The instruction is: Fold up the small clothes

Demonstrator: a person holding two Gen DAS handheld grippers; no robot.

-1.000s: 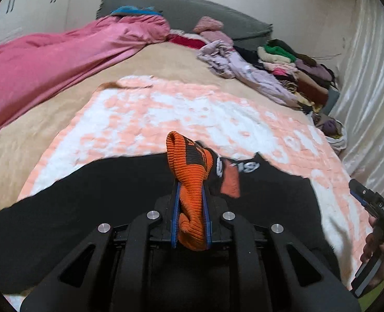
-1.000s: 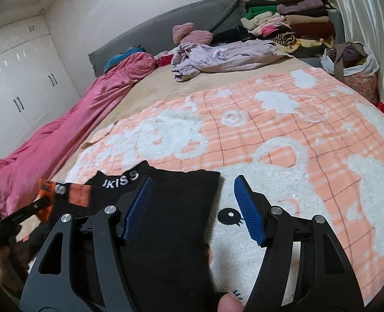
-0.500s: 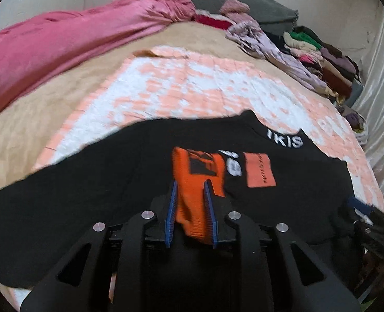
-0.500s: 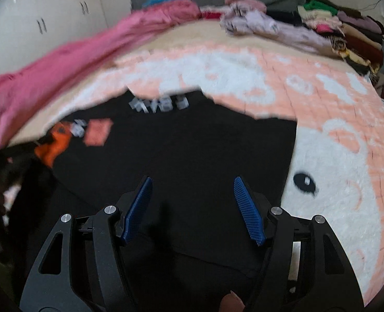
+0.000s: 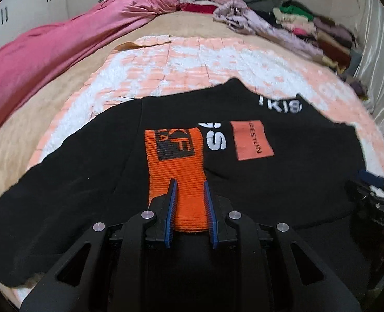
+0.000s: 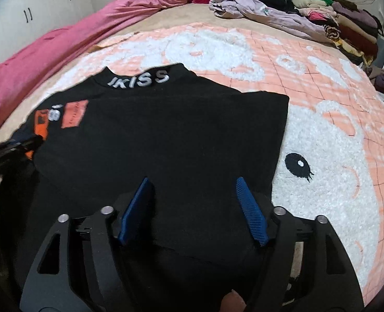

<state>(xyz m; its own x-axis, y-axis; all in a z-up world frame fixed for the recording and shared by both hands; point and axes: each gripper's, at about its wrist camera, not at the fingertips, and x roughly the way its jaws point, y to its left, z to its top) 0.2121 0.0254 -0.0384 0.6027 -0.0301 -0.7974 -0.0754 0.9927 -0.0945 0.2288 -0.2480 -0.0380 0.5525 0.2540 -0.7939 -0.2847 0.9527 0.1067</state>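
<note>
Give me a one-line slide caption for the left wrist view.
Left gripper, jaws just opening, straddles the orange cuff laid on the black top.

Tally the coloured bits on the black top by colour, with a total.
Orange cuff: 1
Salmon patch: 1
White lettering: 2, collar and chest
Total: 4

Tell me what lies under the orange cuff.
The orange cuff lies flat on the black top, which is spread over the peach and white blanket. What the cuff hides of the top's print cannot be seen.
</note>
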